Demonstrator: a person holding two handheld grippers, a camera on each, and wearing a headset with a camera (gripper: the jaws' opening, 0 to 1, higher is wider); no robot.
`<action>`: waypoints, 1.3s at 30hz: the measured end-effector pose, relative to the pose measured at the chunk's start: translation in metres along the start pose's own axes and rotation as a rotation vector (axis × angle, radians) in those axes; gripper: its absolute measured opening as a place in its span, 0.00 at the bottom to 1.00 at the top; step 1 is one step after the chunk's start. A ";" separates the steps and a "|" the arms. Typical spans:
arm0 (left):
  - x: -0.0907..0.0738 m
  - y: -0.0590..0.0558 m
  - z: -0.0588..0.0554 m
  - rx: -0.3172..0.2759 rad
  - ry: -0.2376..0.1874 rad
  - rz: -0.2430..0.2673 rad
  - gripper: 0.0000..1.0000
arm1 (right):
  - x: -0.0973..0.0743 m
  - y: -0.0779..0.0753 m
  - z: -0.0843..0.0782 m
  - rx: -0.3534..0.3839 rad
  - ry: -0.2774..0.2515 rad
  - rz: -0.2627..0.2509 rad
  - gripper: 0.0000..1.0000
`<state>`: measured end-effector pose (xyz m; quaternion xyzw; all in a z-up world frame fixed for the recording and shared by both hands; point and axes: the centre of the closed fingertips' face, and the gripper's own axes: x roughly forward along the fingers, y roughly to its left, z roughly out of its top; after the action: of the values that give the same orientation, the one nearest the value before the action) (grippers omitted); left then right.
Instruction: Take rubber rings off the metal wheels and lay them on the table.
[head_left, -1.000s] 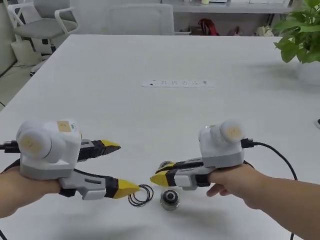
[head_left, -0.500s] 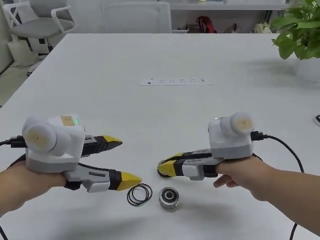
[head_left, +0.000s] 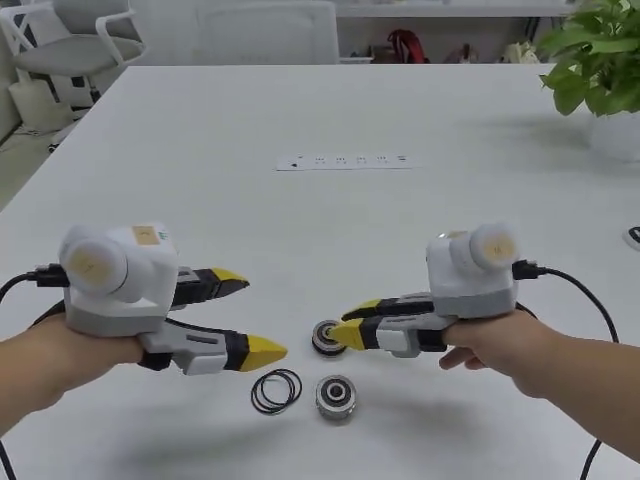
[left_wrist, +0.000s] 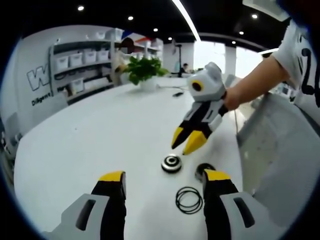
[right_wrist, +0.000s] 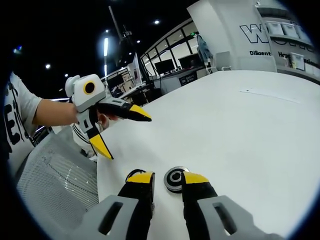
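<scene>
The right gripper (head_left: 350, 322) has its jaws a narrow gap apart and holds nothing; its tips sit close over one metal wheel (head_left: 324, 338) on the table (head_left: 330, 230). The left gripper (head_left: 248, 314) is spread wide and empty, near the loose rubber rings (head_left: 276, 390). These lie flat just left of a second wheel (head_left: 336, 396). Both wheels sit toward the table's near edge. Beyond them bare surface runs to a power strip (head_left: 345, 161), with a plant (head_left: 600, 60) at the far right.
</scene>
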<state>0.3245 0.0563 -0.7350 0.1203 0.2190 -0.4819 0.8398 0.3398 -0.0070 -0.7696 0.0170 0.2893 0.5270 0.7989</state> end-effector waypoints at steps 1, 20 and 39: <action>0.001 0.000 0.000 0.000 0.002 -0.001 0.63 | 0.000 -0.002 -0.001 -0.004 0.004 -0.003 0.18; 0.024 0.000 -0.005 -0.006 0.023 -0.023 0.58 | -0.001 -0.016 -0.023 -0.087 0.069 -0.033 0.17; 0.049 -0.004 -0.012 -0.004 0.050 -0.052 0.52 | 0.008 -0.018 -0.033 -0.133 0.101 -0.028 0.17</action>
<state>0.3393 0.0219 -0.7697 0.1247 0.2440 -0.5000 0.8216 0.3405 -0.0174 -0.8068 -0.0667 0.2939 0.5339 0.7901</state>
